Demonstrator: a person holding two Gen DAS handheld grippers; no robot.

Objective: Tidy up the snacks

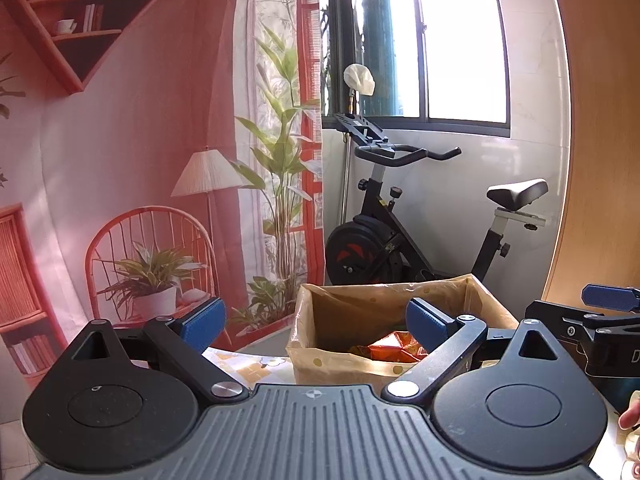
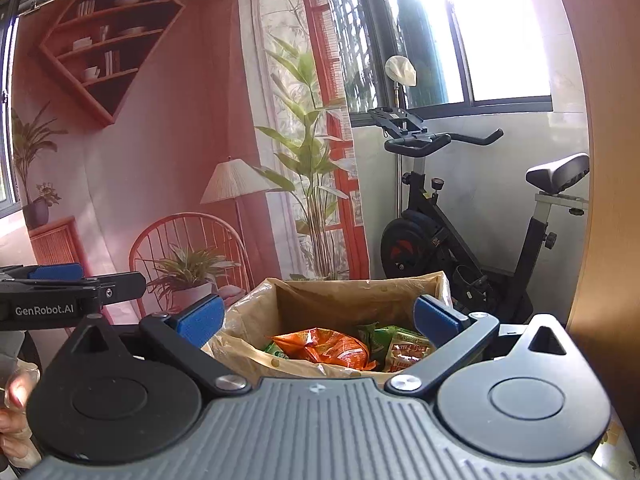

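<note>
A pink printed backdrop (image 2: 168,128) of shelf, lamp and wicker chair fills the left; a black exercise bike (image 2: 472,216) stands under the window at right. On the floral tablecloth (image 1: 248,364) sits a cardboard box (image 2: 344,304) lined with crinkly plastic, holding an orange snack packet (image 2: 328,348) and green packets (image 2: 384,340). The left gripper (image 1: 316,320) and right gripper (image 2: 320,320) both gape wide, blue-padded, holding nothing, just short of the box.

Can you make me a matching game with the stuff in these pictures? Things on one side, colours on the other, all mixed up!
Things:
1. orange packet
2. box
3. bike seat
4. finger pads

Colours:
A. black
B. blue
C. orange
D. brown

Pairs: 1-C, 2-D, 3-A, 4-B
</note>
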